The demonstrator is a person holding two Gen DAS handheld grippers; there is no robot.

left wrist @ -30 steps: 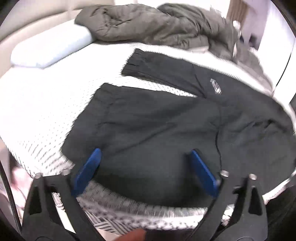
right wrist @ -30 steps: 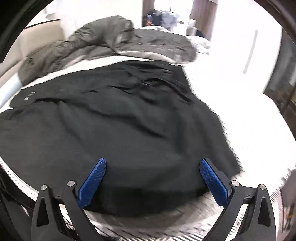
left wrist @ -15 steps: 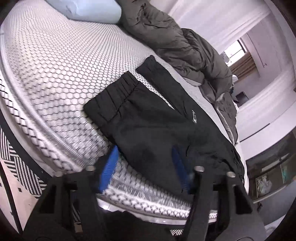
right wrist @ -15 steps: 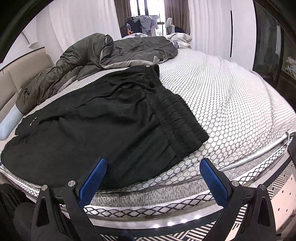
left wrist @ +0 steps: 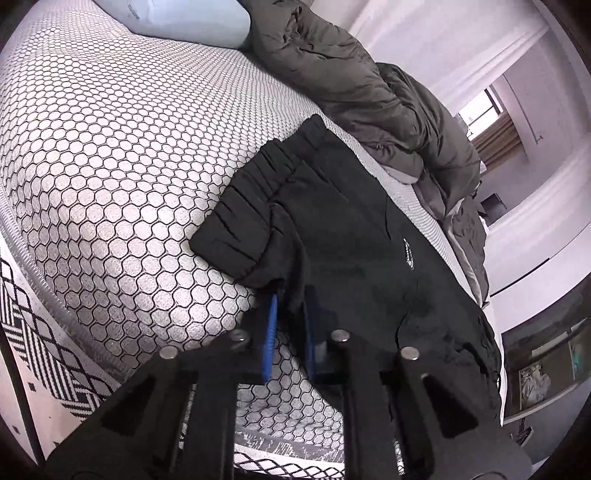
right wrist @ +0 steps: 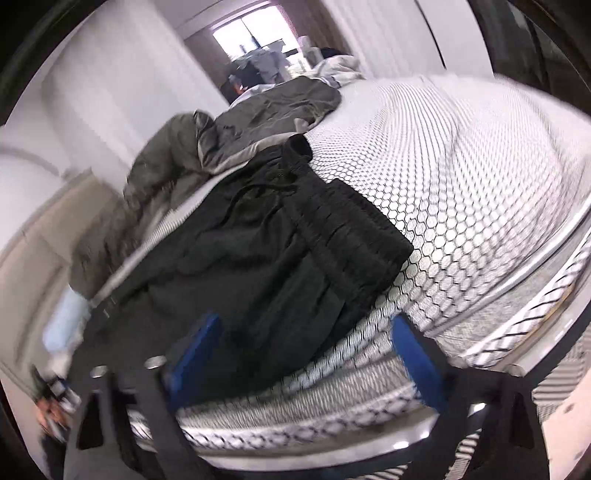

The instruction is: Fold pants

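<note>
You are at the gripping step: the black pants [left wrist: 354, 236] lie flat along the near edge of the bed [left wrist: 110, 155], cuffs toward its pillow end, waistband toward the foot. Your left gripper [left wrist: 290, 314] has just been closing and now pinches the near leg's hem edge. Your right gripper [right wrist: 306, 354] (blurred) has just been closing too, but its jaws remain spread around the waistband's near corner, not pressing. Next, finish that pinch, then lift both ends together. Both grippers tilt downward, rolled sideways.

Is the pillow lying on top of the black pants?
No, the pillow sits at the bed's far end, apart from the pants.
</note>
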